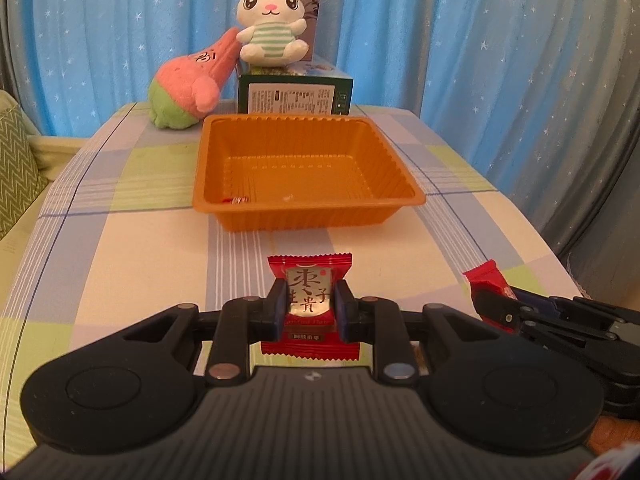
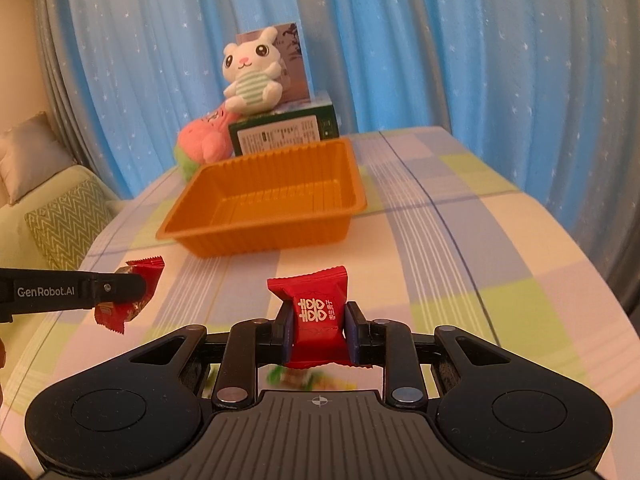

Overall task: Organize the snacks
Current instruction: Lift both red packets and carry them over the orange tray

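Observation:
My left gripper is shut on a red snack packet with a silver label, held above the checked tablecloth just short of the orange tray. My right gripper is shut on a plain red snack packet with white characters. The orange tray lies ahead and slightly left of it. In the right wrist view the left gripper enters from the left with its red packet. In the left wrist view the right gripper shows at the right edge with its red packet. A small red wrapper lies in the tray's near left corner.
Behind the tray stand a green box, a white bunny plush on top and a pink plush to the left. A green sofa with a zigzag cushion sits left of the table. Blue star curtains hang behind. Blurred green wrappers lie under my right gripper.

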`<state>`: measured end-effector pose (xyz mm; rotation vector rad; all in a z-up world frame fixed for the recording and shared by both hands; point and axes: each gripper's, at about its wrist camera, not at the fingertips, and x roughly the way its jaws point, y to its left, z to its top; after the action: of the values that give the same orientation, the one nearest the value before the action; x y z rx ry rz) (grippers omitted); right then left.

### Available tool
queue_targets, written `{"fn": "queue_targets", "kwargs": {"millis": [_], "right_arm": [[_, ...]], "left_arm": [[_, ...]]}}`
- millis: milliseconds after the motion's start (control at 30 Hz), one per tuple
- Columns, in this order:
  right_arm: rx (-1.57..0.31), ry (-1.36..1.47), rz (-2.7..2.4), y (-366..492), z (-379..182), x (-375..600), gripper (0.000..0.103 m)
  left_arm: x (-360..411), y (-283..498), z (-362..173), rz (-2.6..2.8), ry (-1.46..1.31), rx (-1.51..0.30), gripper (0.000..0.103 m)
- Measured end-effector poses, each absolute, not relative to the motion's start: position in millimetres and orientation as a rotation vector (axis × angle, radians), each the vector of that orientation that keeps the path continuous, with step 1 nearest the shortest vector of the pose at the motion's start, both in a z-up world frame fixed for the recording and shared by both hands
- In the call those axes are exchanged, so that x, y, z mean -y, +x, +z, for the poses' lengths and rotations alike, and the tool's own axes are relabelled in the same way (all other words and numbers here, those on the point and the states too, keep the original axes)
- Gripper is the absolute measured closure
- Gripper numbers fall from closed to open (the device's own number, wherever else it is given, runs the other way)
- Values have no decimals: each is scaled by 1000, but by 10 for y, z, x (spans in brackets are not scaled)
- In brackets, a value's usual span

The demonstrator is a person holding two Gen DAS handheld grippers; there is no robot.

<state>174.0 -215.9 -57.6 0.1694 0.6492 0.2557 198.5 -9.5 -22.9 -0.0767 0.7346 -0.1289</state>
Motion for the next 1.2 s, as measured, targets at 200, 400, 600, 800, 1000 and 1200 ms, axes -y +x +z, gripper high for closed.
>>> {"fn": "queue_targets", "kwargs": {"millis": [200,400,600,800,1000,1200], "right_arm": [[-624,160,276,2107,-481,2086,77],[-589,161,292,2477,-396,2003,77],[-568,174,304,2835,-369,1911,77],[-572,179,317,3231,-418,1798,77],[-606,175,326,3587,-568,1733,77],[-629,180,328,3818,-666,1701,77]], "left_arm": [[116,2324,-168,-138,-78,-704,81],[74,2651,-122,-135,-81,-668,81],[-51,2956,-172,-113,-103,-653,81],[-147,3234,-258,-98,-133,-649,81],[-243,3492,-399,-91,-164,-670,81],[-271,3648,-511,-90,-180,-686,81]]}}
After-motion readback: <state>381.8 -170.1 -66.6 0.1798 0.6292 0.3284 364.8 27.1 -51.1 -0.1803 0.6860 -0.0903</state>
